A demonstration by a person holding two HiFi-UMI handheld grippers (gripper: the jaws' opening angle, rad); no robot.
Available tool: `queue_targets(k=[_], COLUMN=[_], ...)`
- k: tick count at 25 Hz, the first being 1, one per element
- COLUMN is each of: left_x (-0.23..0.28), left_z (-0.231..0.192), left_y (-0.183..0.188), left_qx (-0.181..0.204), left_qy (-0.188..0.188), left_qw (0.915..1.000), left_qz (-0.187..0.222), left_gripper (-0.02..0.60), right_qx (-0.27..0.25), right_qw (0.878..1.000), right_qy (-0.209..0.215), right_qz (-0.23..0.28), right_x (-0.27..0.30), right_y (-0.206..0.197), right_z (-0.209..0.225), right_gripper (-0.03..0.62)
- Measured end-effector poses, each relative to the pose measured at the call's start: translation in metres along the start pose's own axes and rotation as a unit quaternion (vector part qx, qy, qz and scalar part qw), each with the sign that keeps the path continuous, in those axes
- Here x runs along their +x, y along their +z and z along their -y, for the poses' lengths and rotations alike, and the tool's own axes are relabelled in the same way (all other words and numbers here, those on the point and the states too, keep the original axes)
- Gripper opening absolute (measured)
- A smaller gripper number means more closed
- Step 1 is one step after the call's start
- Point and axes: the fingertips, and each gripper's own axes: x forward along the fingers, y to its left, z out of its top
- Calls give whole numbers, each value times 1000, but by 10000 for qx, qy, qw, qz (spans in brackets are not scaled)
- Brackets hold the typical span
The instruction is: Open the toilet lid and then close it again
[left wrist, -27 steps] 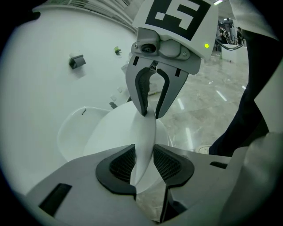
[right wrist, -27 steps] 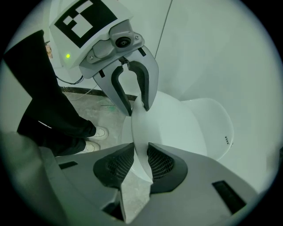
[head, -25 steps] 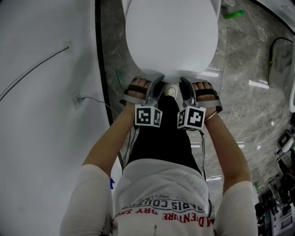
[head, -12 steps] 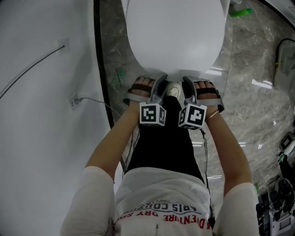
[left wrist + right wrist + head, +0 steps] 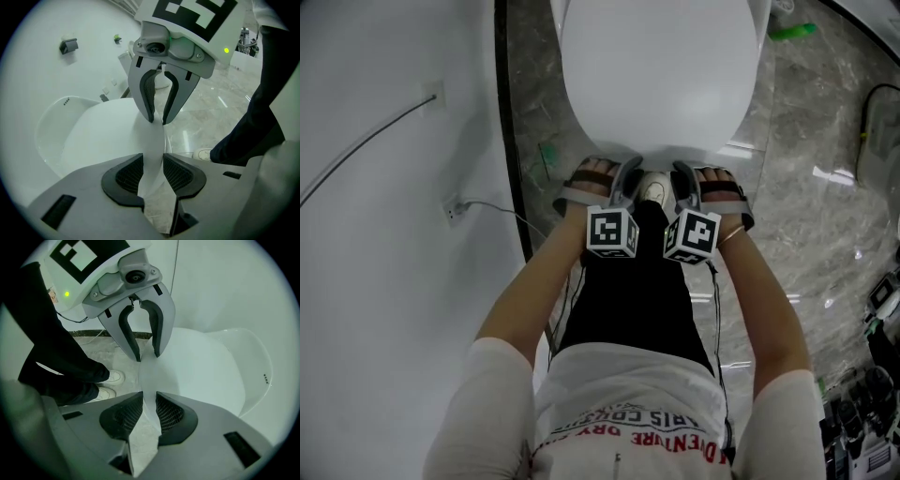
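Note:
The white toilet lid (image 5: 652, 75) lies down flat over the bowl. My left gripper (image 5: 625, 172) and right gripper (image 5: 685, 172) sit side by side at its front edge, pointing steeply down. In the left gripper view the lid's front rim (image 5: 151, 140) runs between my left gripper's (image 5: 153, 171) pads. Those jaws have just been opening and look slack round the rim. In the right gripper view my right gripper (image 5: 149, 411) stands narrower, with its pads against the rim (image 5: 149, 376). Each view also shows the other gripper astride the same edge.
A white wall (image 5: 384, 281) with a cable (image 5: 366, 141) and a plug (image 5: 453, 208) rises on the left. Grey marble floor (image 5: 806, 216) lies to the right, with a green object (image 5: 790, 31) beside the toilet. The person's white shoe (image 5: 653, 186) is under the lid's front. Equipment (image 5: 872, 403) crowds the lower right.
Both grippers have sunk a little with the lid's front edge between them, then stayed nearly still. The lid now lies down on the bowl.

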Motion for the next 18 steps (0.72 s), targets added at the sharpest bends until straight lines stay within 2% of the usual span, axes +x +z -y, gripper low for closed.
queue_targets(k=[3,7,13,18], left_x=[-16,-60,-123,-194], left_z=[-10,-35,-103,-169], left_y=[8,29,60,102], left_qx=[165,265,482,348], left_qy=[92,496,1131,1730], left_qw=[9996,9970,9895,9791], left_qz=[205,526,766,1013], left_gripper=[139,85,24,8], right_qx=[87,190,399,705], right_qw=[9998,9985,9953,9863], right_qy=[59,61,-604,-1247], right_qz=[155,506,646,813], right_x=[-19,-67,-141,-223], right_y=[8,22,35,53], right_z=[10,22,82,140], right_gripper=[71,69,29,17])
